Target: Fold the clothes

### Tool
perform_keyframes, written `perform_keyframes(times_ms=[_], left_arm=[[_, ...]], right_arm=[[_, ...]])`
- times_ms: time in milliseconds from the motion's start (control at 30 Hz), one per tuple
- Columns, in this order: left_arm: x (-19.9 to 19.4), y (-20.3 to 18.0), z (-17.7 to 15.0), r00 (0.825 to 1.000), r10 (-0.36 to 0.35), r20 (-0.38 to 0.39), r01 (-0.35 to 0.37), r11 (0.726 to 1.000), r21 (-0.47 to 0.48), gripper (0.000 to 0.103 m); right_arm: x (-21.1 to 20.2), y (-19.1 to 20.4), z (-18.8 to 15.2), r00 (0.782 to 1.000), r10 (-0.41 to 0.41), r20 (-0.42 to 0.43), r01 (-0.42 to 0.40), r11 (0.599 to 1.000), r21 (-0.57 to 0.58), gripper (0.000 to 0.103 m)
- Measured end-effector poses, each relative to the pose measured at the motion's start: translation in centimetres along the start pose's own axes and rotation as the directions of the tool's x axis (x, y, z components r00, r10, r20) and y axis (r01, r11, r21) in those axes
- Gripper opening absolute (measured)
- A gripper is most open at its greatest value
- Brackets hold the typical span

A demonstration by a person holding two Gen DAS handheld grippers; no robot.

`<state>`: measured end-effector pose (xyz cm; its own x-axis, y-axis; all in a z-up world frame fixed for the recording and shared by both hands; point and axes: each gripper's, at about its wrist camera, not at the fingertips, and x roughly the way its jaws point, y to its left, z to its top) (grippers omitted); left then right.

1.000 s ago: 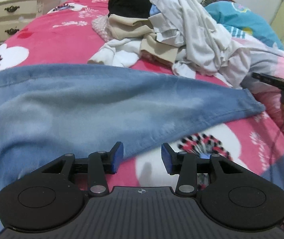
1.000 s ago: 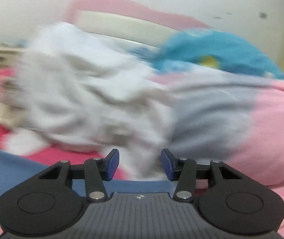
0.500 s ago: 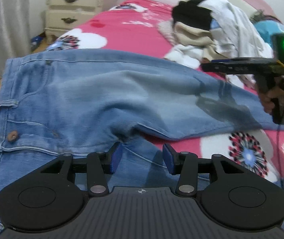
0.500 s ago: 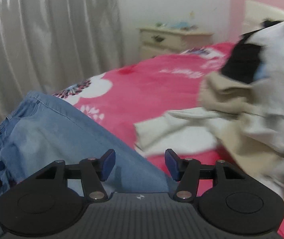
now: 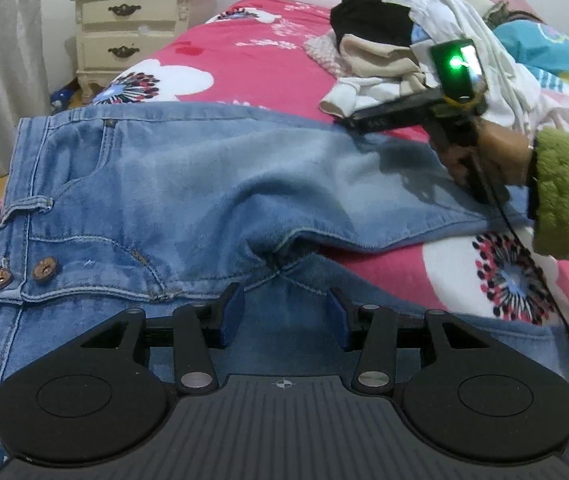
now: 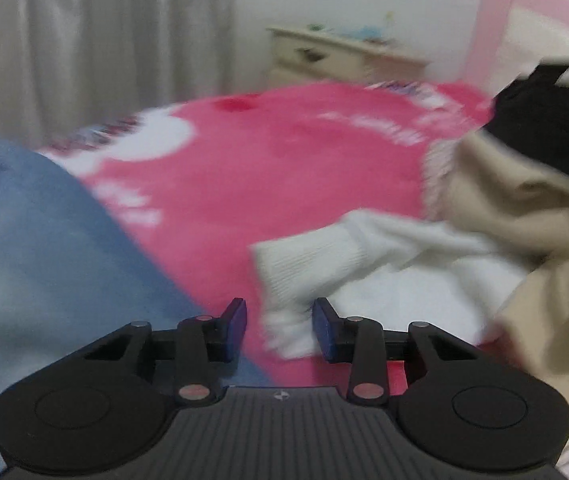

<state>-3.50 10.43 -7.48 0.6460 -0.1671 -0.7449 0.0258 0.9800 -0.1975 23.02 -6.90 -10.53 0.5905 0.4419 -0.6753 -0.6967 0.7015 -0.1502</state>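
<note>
The jeans (image 5: 188,184) lie spread flat on the pink bed (image 5: 244,60), legs parted, apparently laid out for folding. The left gripper (image 5: 284,316) hovers wide and empty over the crotch; the right gripper (image 6: 280,328), also wide and empty, sits over the far leg near the clothes pile (image 5: 404,40).

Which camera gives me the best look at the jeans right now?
The left wrist view: the jeans lie sharp across the bed, showing waistband, buttons, pocket and crotch. The right wrist view is blurred and catches only a plain blue patch at its left edge.
</note>
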Motion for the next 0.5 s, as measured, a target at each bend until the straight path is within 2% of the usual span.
perform_keyframes(times_ms=[100,167,233,333,500], left_arm=[[-0.2,0.7,0.0,1.0,-0.024,0.003,0.024,0.999,-0.032,0.046],[-0.5,1.4,0.2,0.999,-0.039,0.0,0.039,0.995,-0.087,0.046],[-1.5,2.1,0.3,0.999,-0.046,-0.012,0.044,0.988,-0.151,0.046],[-3.5,3.2,0.3,0.998,-0.05,-0.035,0.041,0.97,-0.24,0.046],[-8.1,4.2,-1.2,0.997,-0.014,-0.073,-0.009,0.953,-0.302,0.053]], right_arm=[[-1.3,0.0,0.1,0.999,-0.035,0.009,0.035,0.999,-0.009,0.039],[-4.1,-0.3,0.1,0.998,-0.04,0.055,0.039,0.999,0.016,0.041],[-8.1,-1.1,-0.4,0.995,-0.005,0.104,-0.005,0.996,0.089,0.042],[-13.8,-2.4,-1.0,0.984,0.048,0.169,-0.08,0.98,0.184,0.052],[-21.8,-4.4,-2.0,0.945,0.105,0.311,-0.21,0.921,0.329,0.056]])
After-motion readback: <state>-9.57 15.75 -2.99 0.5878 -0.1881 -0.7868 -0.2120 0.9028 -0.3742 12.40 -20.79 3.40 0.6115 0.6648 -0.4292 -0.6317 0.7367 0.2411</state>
